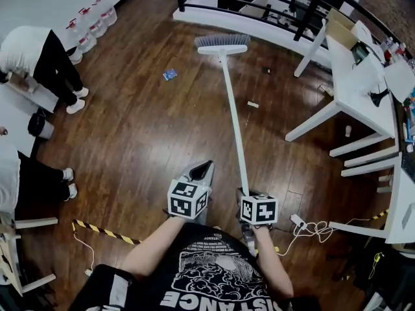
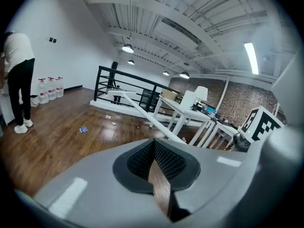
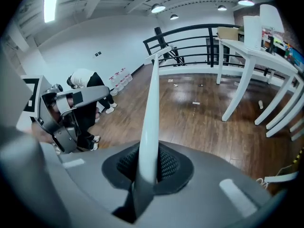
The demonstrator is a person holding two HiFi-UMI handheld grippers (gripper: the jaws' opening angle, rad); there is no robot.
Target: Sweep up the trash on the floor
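My right tool (image 3: pixel 149 164) is clamped on the one broom (image 1: pixel 232 102). My left tool (image 2: pixel 154 145) is closed on nothing. Three scraps lie on the floor (image 1: pixel 149 135) near the far bristles: one blue scrap (image 1: pixel 170 74), one white scrap (image 1: pixel 253 104) and one dark scrap (image 1: pixel 266 70).

The one print that can be read stands on the person's black T-shirt (image 1: pixel 214 267), at the near edge of the head view: large white capitals of which "STANCE" can be made out, the rest cut off by the frame. A white drawing sits above the letters.

The cubes on the left tool (image 1: pixel 200 169) and the right tool (image 1: pixel 245 194) carry black-and-white square code markers, not letters.

The red labels on the water bottles (image 1: pixel 94 19) at the far left and the print on the blue packet (image 1: pixel 170 74) on the floor are too small to read. The tape (image 1: pixel 104 230) on the near left floor shows yellow and black warning stripes.
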